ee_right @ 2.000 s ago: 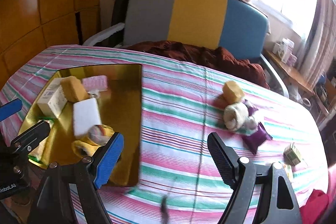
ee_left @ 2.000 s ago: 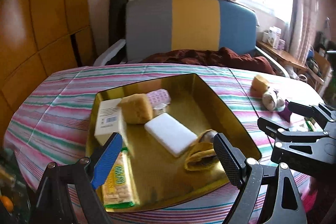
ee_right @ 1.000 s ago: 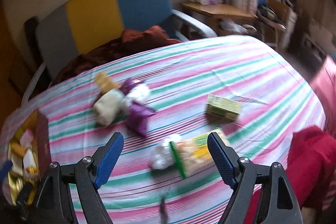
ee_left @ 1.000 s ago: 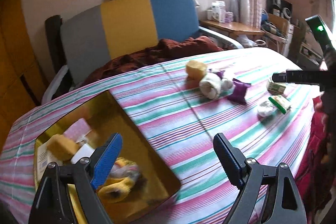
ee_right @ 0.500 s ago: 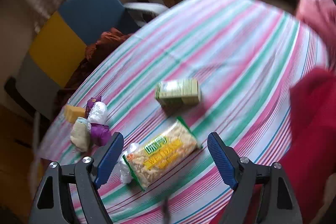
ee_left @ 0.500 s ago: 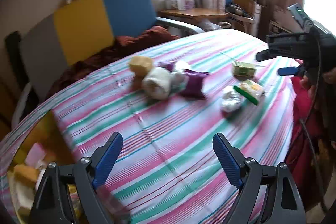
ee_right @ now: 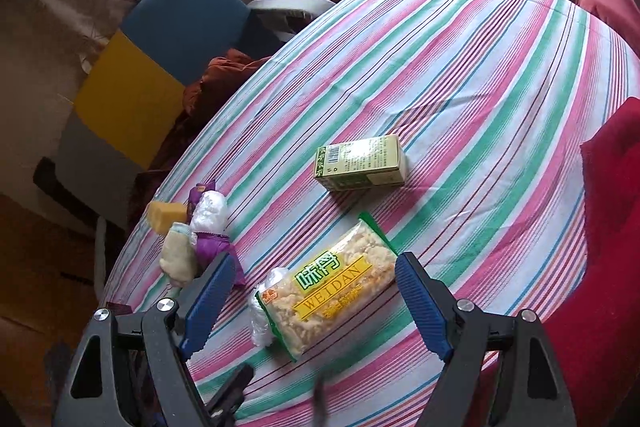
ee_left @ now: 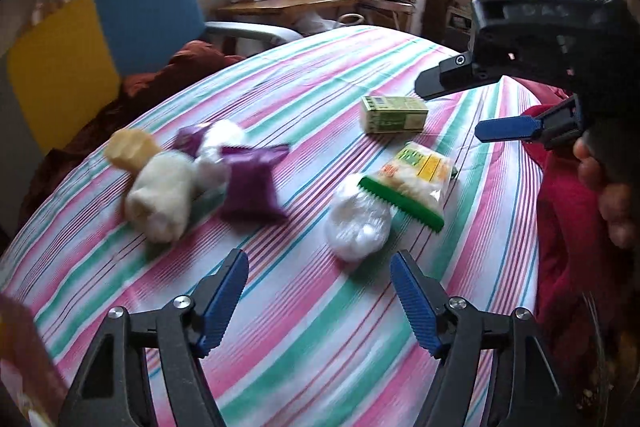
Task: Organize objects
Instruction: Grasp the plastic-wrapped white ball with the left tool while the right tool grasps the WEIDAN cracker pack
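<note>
The snack packet (ee_right: 326, 285) lies near the tabletop's (ee_right: 460, 75) near edge, light and crinkly; best pinched across its width. The right gripper (ee_right: 310, 301) hovers over it, jaws wide and empty. The left gripper (ee_left: 320, 301), jaws just narrowing, holds nothing.

On the worktop (ee_right: 480, 75), a small box (ee_right: 360, 163) is set behind a snack packet (ee_right: 332, 291). A cluster of small items (ee_right: 192, 239) is placed to their left.

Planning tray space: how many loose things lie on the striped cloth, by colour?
Yellow sponge: 1
Cream roll: 1
White bundles: 2
Purple packets: 2
Green box: 1
Snack packet: 1
Total: 8
</note>
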`<state>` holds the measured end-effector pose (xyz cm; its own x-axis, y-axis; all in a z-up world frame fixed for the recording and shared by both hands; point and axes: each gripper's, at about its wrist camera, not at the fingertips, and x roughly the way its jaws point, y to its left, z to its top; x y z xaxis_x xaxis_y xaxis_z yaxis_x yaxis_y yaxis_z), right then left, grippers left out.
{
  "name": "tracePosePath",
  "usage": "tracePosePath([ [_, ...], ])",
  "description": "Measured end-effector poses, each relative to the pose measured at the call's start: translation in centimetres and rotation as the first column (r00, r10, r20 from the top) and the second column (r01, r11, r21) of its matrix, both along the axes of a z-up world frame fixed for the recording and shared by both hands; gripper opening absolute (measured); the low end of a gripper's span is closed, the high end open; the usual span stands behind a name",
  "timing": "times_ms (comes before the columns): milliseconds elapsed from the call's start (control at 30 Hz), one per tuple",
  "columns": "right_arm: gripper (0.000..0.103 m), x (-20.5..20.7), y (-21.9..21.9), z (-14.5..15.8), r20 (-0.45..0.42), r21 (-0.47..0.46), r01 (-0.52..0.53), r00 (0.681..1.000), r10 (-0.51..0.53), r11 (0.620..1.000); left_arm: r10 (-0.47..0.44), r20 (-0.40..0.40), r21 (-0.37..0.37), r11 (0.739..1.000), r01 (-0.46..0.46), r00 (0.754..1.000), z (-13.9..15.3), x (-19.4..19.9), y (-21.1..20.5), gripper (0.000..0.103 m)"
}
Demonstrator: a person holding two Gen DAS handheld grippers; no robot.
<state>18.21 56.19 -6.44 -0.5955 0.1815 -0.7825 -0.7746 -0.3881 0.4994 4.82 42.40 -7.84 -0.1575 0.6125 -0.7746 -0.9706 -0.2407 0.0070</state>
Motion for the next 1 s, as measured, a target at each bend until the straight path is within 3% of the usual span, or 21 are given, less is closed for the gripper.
tracePosePath([
  [300,0.084,-0.8,0.3,-0.8,0.002,-0.045,-0.039,0.999,0.039,0.998,-0.077,0.036,-0.021,0.997,0.077,0.996,-1.7,-0.2,5.1,0.073],
  [400,0.084,-0.7,0.4,-1.0,0.010,-0.062,-0.032,0.999,0.033,0.998,-0.076,0.066,-0.028,0.997,0.078,0.995,-2.4,-0.6,6.2,0.058],
  [433,0.084,-0.7,0.5,-1.1,0.013,-0.067,-0.030,0.999,0.031,0.997,-0.073,0.077,-0.037,0.996,0.076,0.994,-2.8,-0.7,6.4,0.042],
  [467,0.084,-0.7,0.6,-1.2,0.019,-0.073,-0.027,0.999,0.029,0.997,-0.068,0.084,-0.044,0.996,0.071,0.994,-3.1,-0.8,6.4,0.040],
  [633,0.084,-1.1,0.9,-1.9,0.081,-0.106,-0.019,0.996,0.027,0.994,-0.040,0.092,-0.028,0.999,0.042,0.995,-3.6,-0.8,3.9,0.037],
  [1000,0.084,-3.1,1.5,-3.8,0.258,-0.143,0.026,0.966,0.012,0.989,0.141,0.119,0.041,0.988,-0.147,0.983,-3.7,0.4,-5.6,0.038],
])
